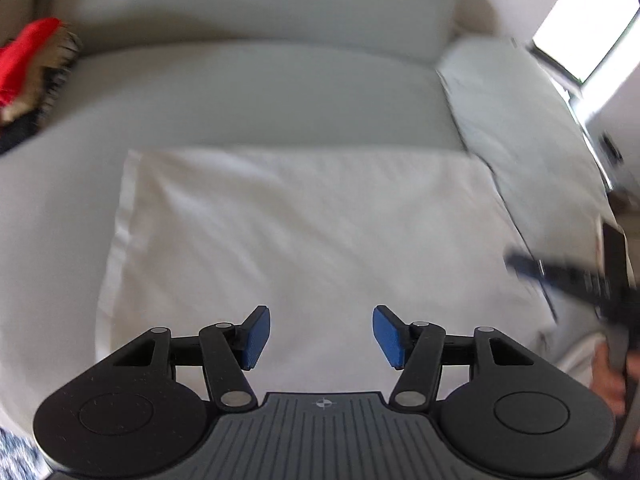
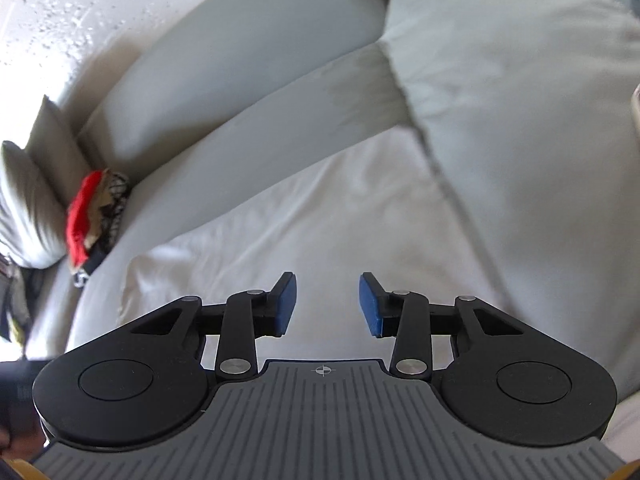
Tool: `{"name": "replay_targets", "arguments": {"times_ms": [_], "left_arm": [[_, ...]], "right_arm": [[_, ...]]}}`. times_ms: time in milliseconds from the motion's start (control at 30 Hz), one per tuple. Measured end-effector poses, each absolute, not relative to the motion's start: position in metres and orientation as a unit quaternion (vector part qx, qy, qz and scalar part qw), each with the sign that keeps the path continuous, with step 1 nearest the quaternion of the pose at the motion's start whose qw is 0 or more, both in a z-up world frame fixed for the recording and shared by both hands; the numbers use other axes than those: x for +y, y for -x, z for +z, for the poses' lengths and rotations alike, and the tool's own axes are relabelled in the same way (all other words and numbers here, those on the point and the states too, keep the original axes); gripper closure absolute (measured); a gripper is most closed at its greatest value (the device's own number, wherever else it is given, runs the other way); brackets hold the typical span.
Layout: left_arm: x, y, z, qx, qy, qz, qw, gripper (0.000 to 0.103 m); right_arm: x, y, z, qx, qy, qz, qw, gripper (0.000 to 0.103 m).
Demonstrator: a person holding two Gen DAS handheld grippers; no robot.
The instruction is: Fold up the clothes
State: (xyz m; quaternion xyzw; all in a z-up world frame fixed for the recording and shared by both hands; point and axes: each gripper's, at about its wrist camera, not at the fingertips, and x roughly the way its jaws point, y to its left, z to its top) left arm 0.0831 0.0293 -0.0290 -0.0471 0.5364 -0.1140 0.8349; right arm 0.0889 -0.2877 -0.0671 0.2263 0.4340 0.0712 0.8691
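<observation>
Your left gripper [image 1: 321,338] and right gripper [image 2: 327,305] both hang empty-jawed over the folded white cloth [image 1: 304,240]; looks between folds; next, pinch an edge.

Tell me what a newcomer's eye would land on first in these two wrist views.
First, the white cloth spread flat on the pale grey sofa, filling the middle of both views. Next, the heap of red and dark clothes wedged at the sofa's far left end. Both the left gripper and the right gripper hang over the cloth, blue pads apart and holding nothing.
</observation>
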Motion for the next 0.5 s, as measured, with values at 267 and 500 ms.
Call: {"name": "replay_targets", "arguments": {"times_ms": [267,500], "left_arm": [[-0.037,-0.071,-0.043,0.512,0.018,-0.059,0.857,0.043],[-0.078,-0.072,-0.058,0.474,-0.046,-0.006,0.88,0.042]], "right_arm": [[-0.344,-0.145,-0.085,0.454,-0.236,0.05,0.858,0.043],[-0.364,-0.161,-0.112,0.406,-0.292,0.061,0.864,0.044]]}}
